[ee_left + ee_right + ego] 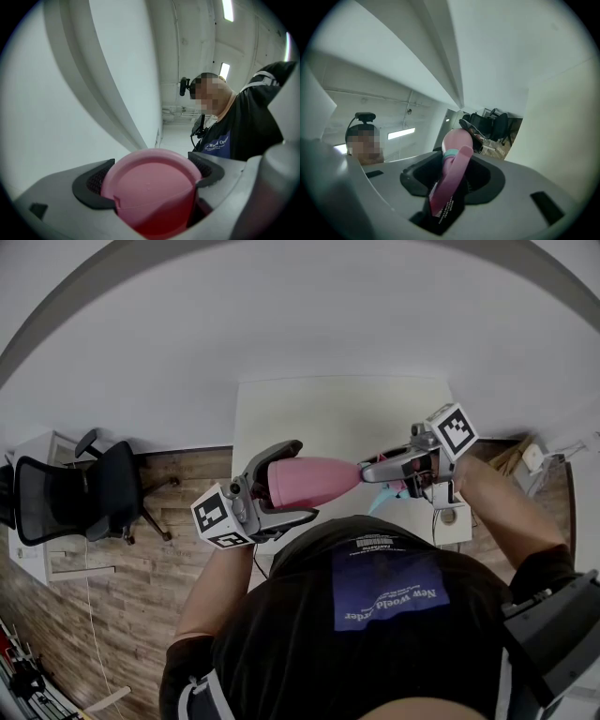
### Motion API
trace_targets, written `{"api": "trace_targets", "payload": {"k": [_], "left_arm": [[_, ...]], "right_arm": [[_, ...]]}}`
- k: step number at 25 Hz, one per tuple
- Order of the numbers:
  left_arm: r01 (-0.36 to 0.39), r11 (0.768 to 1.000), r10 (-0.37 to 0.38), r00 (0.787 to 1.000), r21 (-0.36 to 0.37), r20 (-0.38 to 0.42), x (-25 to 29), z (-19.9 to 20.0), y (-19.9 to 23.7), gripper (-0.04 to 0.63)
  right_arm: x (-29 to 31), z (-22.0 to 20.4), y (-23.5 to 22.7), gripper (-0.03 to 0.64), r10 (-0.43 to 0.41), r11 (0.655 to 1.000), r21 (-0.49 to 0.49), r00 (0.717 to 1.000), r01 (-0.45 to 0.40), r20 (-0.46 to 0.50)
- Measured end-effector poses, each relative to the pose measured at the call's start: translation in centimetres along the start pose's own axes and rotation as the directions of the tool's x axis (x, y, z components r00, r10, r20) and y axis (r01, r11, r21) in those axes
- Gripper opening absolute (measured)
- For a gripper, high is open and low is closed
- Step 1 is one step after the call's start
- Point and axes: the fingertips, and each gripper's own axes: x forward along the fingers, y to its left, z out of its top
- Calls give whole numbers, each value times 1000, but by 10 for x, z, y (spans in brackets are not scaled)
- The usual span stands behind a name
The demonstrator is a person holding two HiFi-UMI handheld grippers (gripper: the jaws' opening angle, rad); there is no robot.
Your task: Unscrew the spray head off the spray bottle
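Observation:
A pink spray bottle (314,481) is held lying level in the air above the white table (319,418). My left gripper (296,482) is shut around its wide body. In the left gripper view the bottle's round base (152,185) fills the space between the dark pads (91,180). My right gripper (373,471) comes from the right and is shut on the spray head (392,486). In the right gripper view the pink trigger (452,180) and the teal collar (451,153) sit between the pads, with the bottle's body (458,138) pointing away.
A black office chair (84,493) stands on the wooden floor at the left. A small white box (450,519) sits at the table's right corner near my right hand. The person's torso fills the lower part of the head view.

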Motion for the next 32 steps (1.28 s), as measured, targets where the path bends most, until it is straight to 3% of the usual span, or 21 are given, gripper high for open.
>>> {"api": "trace_targets", "payload": {"k": [6,9,12,17,24,32], "left_arm": [[-26,998,26,1000,-61,2,1,-5,5,491],[-42,992,43,999,-117,8,0,-11,9,489],[-53,981,60,998,-184,29,-2,-12,14,489],[-66,961,84,995,-268,59,-1,-18,20,489],[-68,937,102,991,-343,82,-3,-19,28,491],[-70,889,133,985,-452,109,-7,-24,35,491]], "right_arm": [[-1,-1,1,130,-112,972,-213,993,101,-39],[-2,-3,0,130,-184,925,-348,981,152,-60],[-1,-3,2,130,-245,857,-481,967,183,-67],[-4,-6,3,130,-339,707,-677,938,206,-68],[-3,-7,6,130,-430,487,-852,902,191,-44],[-4,-15,5,130,-587,153,-983,810,106,-4]]}}
